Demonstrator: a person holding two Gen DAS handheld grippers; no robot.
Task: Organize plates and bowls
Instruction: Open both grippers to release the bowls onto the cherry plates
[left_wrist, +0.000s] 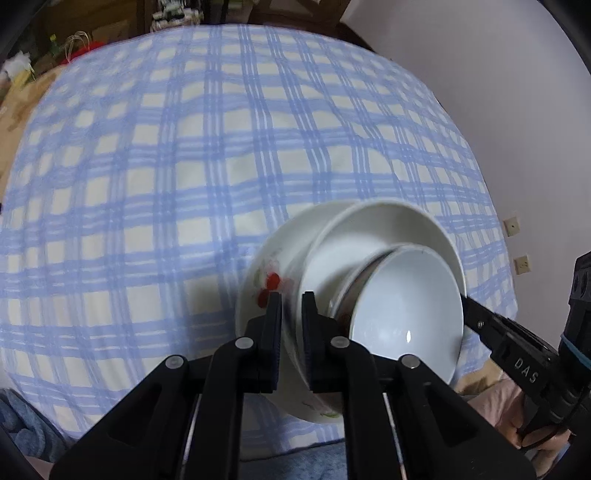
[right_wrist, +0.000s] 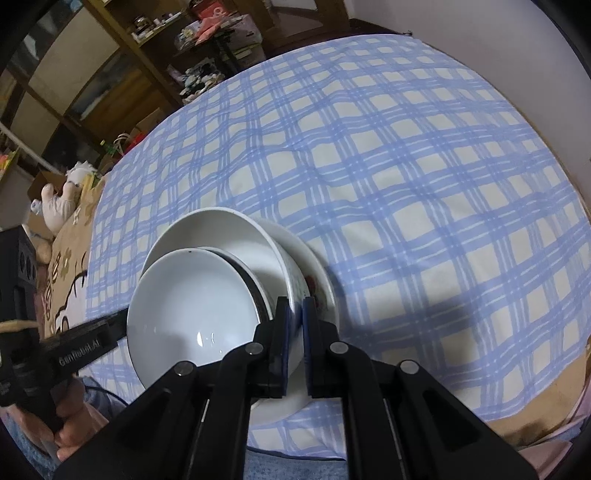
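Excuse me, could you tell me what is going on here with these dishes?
A person holds a stack of nested dishes over the blue checked cloth. The left gripper and the right gripper each pinch the rim of the large flowered bowl from opposite sides. The small white bowl sits innermost.

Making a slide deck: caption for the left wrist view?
Both grippers clamp opposite rims of a nested bowl stack over a blue checked cloth.
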